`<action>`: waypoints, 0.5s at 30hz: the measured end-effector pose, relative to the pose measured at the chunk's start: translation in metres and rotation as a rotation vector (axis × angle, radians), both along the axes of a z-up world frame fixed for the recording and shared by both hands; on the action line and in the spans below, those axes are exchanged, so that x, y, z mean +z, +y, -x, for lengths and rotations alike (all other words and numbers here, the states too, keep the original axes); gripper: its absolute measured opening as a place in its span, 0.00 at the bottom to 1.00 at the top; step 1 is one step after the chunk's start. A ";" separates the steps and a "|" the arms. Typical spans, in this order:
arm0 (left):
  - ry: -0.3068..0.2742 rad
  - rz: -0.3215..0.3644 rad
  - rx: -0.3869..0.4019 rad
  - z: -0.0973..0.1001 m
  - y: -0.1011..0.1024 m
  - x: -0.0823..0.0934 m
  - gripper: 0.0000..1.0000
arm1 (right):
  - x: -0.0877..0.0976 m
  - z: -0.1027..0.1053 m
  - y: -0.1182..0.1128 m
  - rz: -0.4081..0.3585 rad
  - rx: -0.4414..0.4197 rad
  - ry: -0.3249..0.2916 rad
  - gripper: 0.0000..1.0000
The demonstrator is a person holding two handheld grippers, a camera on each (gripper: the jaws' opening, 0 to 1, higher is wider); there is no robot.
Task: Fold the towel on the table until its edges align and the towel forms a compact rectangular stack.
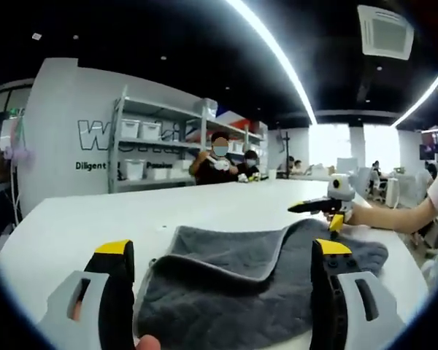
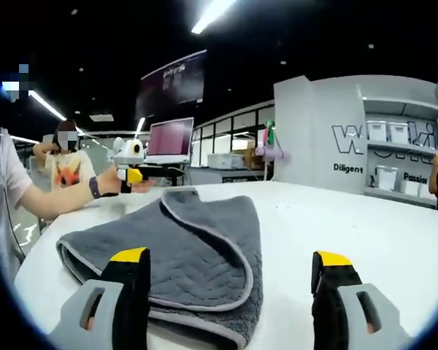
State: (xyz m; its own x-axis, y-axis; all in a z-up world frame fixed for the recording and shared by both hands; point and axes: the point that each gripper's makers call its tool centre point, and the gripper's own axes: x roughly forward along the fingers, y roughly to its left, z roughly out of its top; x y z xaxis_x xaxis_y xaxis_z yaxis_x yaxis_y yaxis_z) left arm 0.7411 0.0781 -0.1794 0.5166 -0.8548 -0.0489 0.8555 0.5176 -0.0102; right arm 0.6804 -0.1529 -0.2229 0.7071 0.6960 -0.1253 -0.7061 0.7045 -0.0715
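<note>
On table (image 2: 365, 226), folded grey towel (image 2: 197, 248), long axis toward far person.

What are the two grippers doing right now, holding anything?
Left gripper: open, holding nothing, above the grey towel.
Right gripper: open, holding nothing.

Left gripper view: gray towel (image 1: 248, 281) near hem hidden behind own jaws at 6 o'clock | wall lettering (image 1: 106, 149) broken by shelving (image 1: 157, 146) at 10 o'clock | Right gripper view: towel's near edge cut off at 6 o'clock | laptop (image 2: 169, 140) screen at 11 o'clock too blurred to read
</note>
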 end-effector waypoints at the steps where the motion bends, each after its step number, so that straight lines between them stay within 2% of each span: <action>1: -0.004 -0.003 -0.005 0.001 -0.002 0.001 0.99 | 0.002 0.001 0.001 -0.002 0.000 -0.005 0.92; 5: -0.020 -0.039 -0.032 0.007 -0.008 0.000 0.99 | 0.016 0.004 0.010 -0.045 0.013 -0.040 0.89; 8: -0.037 -0.079 -0.038 0.010 -0.011 -0.002 0.99 | 0.034 0.007 0.019 0.007 0.002 -0.138 0.85; 10: -0.050 -0.106 -0.044 0.011 -0.012 -0.003 0.99 | 0.039 0.010 0.033 0.040 0.026 -0.163 0.80; 13: -0.054 -0.120 -0.047 0.011 -0.012 -0.004 0.99 | 0.036 0.012 0.057 0.155 0.069 -0.192 0.69; 15: -0.055 -0.119 -0.043 0.011 -0.010 -0.003 0.99 | 0.034 0.013 0.077 0.180 0.106 -0.191 0.65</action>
State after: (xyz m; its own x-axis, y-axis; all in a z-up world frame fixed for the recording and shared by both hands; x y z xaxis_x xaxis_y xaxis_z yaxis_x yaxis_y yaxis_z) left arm 0.7298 0.0677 -0.1823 0.4842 -0.8662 -0.1240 0.8746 0.4751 0.0963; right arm 0.6678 -0.0758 -0.1890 0.6541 0.7460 -0.1252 -0.7369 0.5911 -0.3280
